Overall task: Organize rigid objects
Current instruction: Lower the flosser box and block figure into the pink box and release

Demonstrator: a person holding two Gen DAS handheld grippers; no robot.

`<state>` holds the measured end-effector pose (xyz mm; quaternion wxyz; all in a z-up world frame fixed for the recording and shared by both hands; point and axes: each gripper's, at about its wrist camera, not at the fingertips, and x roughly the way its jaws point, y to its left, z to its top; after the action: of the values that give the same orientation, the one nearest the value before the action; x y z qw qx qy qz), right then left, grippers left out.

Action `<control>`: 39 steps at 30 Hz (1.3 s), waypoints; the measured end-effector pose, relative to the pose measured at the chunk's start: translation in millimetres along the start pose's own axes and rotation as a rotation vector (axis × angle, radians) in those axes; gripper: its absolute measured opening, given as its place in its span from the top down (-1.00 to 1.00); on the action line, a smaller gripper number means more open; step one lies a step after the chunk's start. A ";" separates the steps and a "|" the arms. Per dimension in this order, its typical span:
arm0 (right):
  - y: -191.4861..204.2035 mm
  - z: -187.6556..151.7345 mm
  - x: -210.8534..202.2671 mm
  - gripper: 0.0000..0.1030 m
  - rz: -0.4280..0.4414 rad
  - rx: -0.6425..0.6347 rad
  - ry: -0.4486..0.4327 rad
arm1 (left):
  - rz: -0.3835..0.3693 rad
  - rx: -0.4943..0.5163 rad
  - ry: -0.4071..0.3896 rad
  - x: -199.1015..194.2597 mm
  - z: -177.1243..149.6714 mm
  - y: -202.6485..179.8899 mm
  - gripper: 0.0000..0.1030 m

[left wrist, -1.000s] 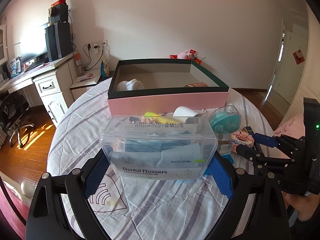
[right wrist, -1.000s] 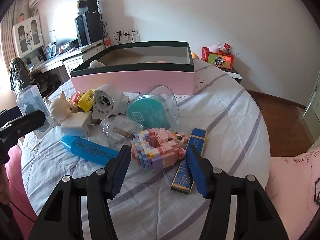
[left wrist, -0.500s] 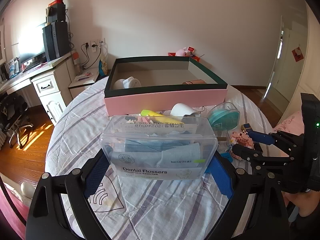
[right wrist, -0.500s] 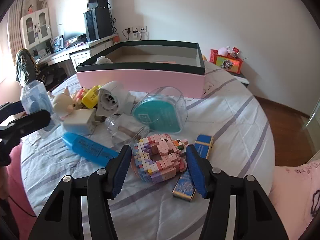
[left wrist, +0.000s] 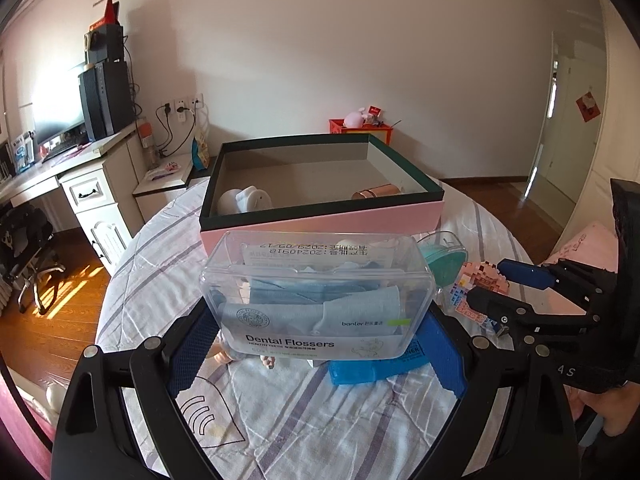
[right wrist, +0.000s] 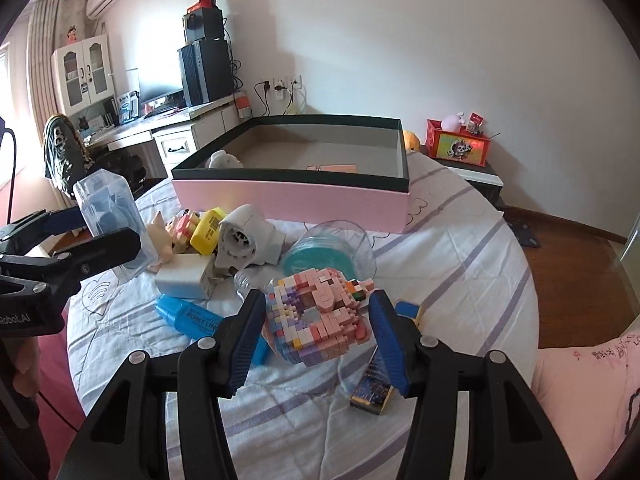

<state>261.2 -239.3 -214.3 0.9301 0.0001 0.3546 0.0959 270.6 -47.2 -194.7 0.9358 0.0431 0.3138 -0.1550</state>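
My left gripper (left wrist: 316, 344) is shut on a clear dental flosser box (left wrist: 318, 294) and holds it above the bed, in front of the pink storage box (left wrist: 320, 224); it also shows in the right wrist view (right wrist: 110, 224). My right gripper (right wrist: 316, 328) is shut on a pink block-brick figure (right wrist: 318, 324), lifted off the sheet. The figure shows at the right of the left wrist view (left wrist: 480, 284). The pink box (right wrist: 292, 196) holds a white figurine (left wrist: 244, 200) and a copper tube (left wrist: 376, 192).
On the striped sheet lie a blue highlighter (right wrist: 200, 320), a white charger (right wrist: 182, 278), a white round device (right wrist: 246, 240), a yellow item (right wrist: 210, 226), a teal disc in a clear case (right wrist: 332, 258) and a blue flat pack (right wrist: 380, 376). A desk (left wrist: 60, 168) stands left.
Both grippers have risen. The right gripper closed on the block figure and lifted it off the sheet. The left carried the flosser box higher and nearer the pink box.
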 end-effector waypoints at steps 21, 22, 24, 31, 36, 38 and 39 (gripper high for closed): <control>-8.5 147.0 75.9 -0.07 0.058 -0.043 -0.052 | 0.058 0.045 0.071 118.5 131.2 36.7 -0.81; -11.6 152.4 87.5 -0.07 0.067 -0.033 -0.034 | 0.062 0.048 0.094 130.3 133.9 39.2 -0.81; -16.7 160.0 114.2 -0.07 0.083 -0.010 0.019 | 0.064 0.040 0.141 152.1 136.7 45.6 -0.81; -31.4 164.9 156.5 -0.09 0.105 0.058 0.103 | 0.098 0.007 0.213 181.4 131.3 51.9 -0.82; -31.1 160.4 133.0 -0.53 0.094 0.080 0.055 | 0.147 -0.003 0.139 149.9 127.5 47.7 -0.86; -27.1 158.7 115.3 -0.61 0.088 0.083 0.017 | 0.171 -0.019 0.065 121.5 124.8 46.4 -0.92; -23.7 157.9 104.5 -0.61 0.088 0.080 -0.002 | 0.181 -0.022 0.028 106.5 123.2 45.6 -1.00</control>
<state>445.9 -233.1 -166.6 0.9246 0.0527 0.3570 0.1223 436.2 -54.0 -161.0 0.9419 0.0630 0.3232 -0.0660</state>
